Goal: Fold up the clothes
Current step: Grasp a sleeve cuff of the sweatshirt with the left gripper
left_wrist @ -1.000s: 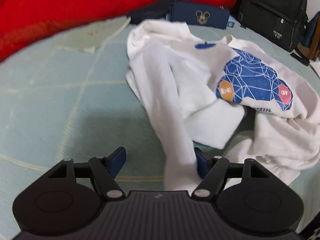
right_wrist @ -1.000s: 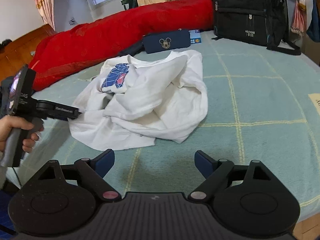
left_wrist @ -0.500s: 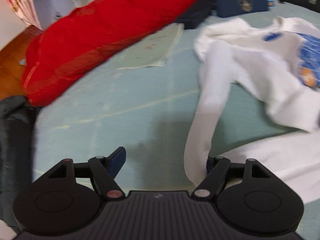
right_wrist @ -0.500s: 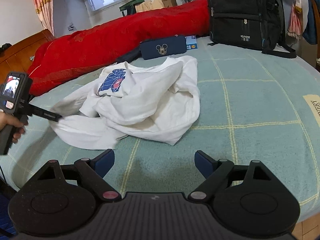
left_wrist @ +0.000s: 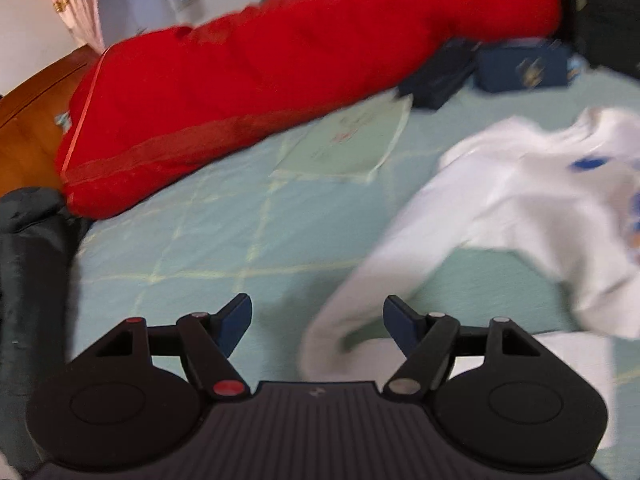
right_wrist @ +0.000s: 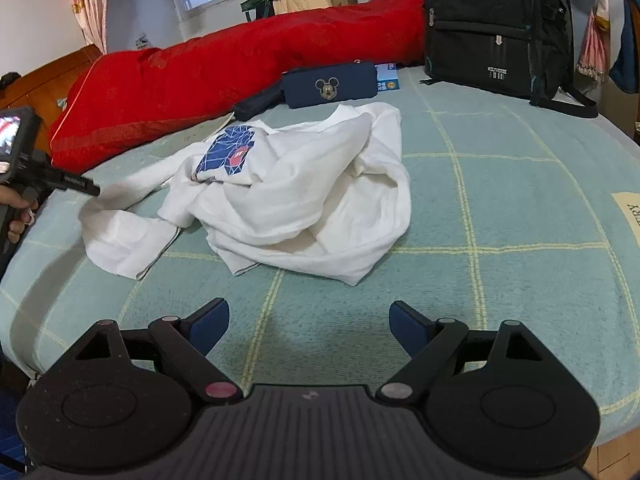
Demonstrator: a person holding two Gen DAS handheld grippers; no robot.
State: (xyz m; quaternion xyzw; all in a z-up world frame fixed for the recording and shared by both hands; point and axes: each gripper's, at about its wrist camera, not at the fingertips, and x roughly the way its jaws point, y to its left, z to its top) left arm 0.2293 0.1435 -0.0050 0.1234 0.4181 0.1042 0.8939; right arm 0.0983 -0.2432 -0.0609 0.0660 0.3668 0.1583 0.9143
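A white sweatshirt (right_wrist: pixel 304 200) with a blue geometric print lies crumpled in the middle of the pale green bed cover (right_wrist: pixel 500 220). One long sleeve (right_wrist: pixel 120 216) stretches out toward the bed's left side. In the left wrist view, blurred by motion, that sleeve (left_wrist: pixel 360 300) runs down past the right finger of my left gripper (left_wrist: pixel 318 320). The jaws stand open and the cloth lies loose between them. From the right wrist view, the left gripper (right_wrist: pixel 84 186) sits in a hand, its tip at the sleeve. My right gripper (right_wrist: pixel 308 324) is open over bare cover.
A red quilt (right_wrist: pixel 200 80) runs along the far side, with a navy pouch (right_wrist: pixel 330 86) and a black backpack (right_wrist: pixel 492 20) beside it. A pale paper sheet (left_wrist: pixel 348 144) lies near the quilt. Dark fabric (left_wrist: pixel 32 260) hangs at the left edge by the wooden bed frame (left_wrist: pixel 28 112).
My left gripper has swung left and drawn back, and the sleeve has been pulled out leftward across the bed. The right gripper has shifted only slightly.
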